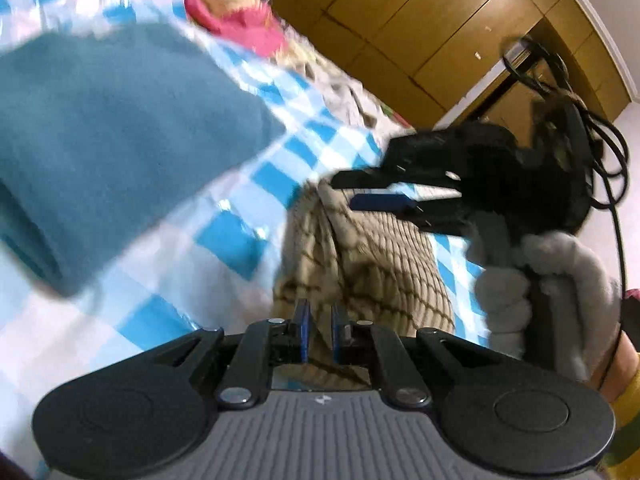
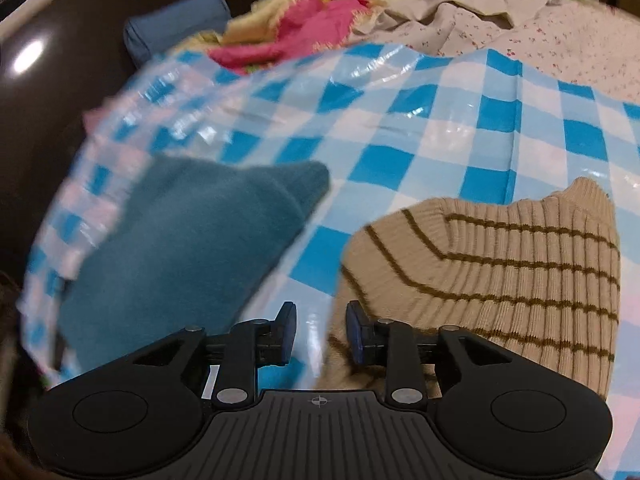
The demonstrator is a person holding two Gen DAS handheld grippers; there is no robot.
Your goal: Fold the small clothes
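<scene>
A beige ribbed knit garment with thin brown stripes (image 1: 376,264) (image 2: 500,264) lies on a blue-and-white checked cloth (image 1: 248,240) (image 2: 400,128). My left gripper (image 1: 320,320) is shut on its near edge, with the fabric pinched between the blue pads. In the left wrist view my right gripper (image 1: 344,191) hovers open over the garment's far end. In its own view the right gripper (image 2: 321,316) has its jaws apart, and the garment's edge lies by the right finger (image 2: 356,332) without being pinched. A folded teal garment (image 1: 112,140) (image 2: 180,248) lies to the left.
A pink and yellow cloth heap (image 1: 244,28) (image 2: 280,40) and floral bedding (image 2: 540,40) lie beyond the checked cloth. A blue roll (image 2: 176,28) sits at the far left. A wooden wardrobe (image 1: 440,20) stands behind. A fluffy grey sleeve (image 1: 552,280) holds the right gripper, and cables (image 1: 600,140) trail from it.
</scene>
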